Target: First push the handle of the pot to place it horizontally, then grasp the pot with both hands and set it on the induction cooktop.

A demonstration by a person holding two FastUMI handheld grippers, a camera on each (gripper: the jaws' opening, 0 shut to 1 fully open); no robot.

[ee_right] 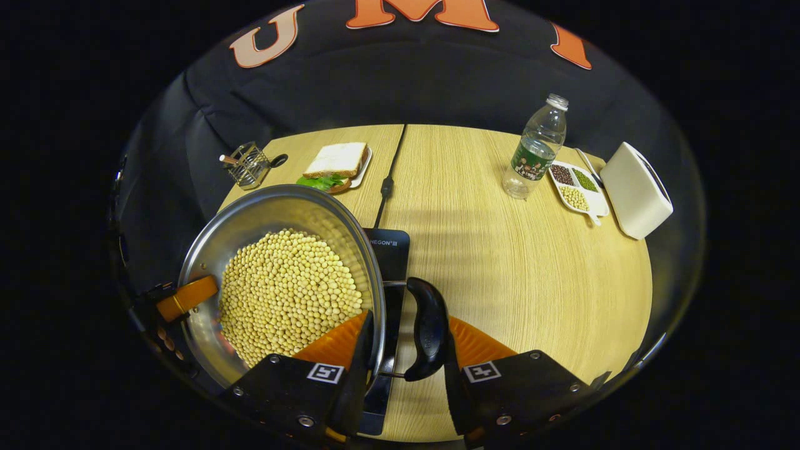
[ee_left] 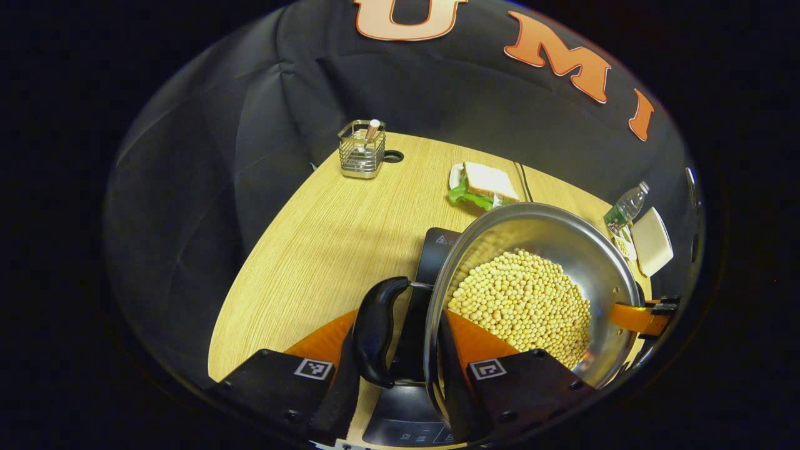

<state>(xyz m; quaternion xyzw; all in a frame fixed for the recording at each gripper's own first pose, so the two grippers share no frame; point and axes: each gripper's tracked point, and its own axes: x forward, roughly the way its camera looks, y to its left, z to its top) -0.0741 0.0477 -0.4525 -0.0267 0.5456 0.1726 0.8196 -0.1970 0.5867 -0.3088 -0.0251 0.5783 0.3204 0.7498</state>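
The pot (ee_left: 531, 294) is held by both side handles — each gripper (ee_left: 400, 369) (ee_right: 406, 369) clamped on one — so it stays level over the cooktop (ee_right: 390, 250).

Silver pot (ee_right: 250, 215), pale yellow beans (ee_right: 287, 294) inside, black handle (ee_right: 428, 328). Black cooktop (ee_right: 390, 250) on a light wood-grain table (ee_right: 512, 269). White bread and green lettuce on the sandwich (ee_right: 334, 165); white box (ee_right: 634, 190).
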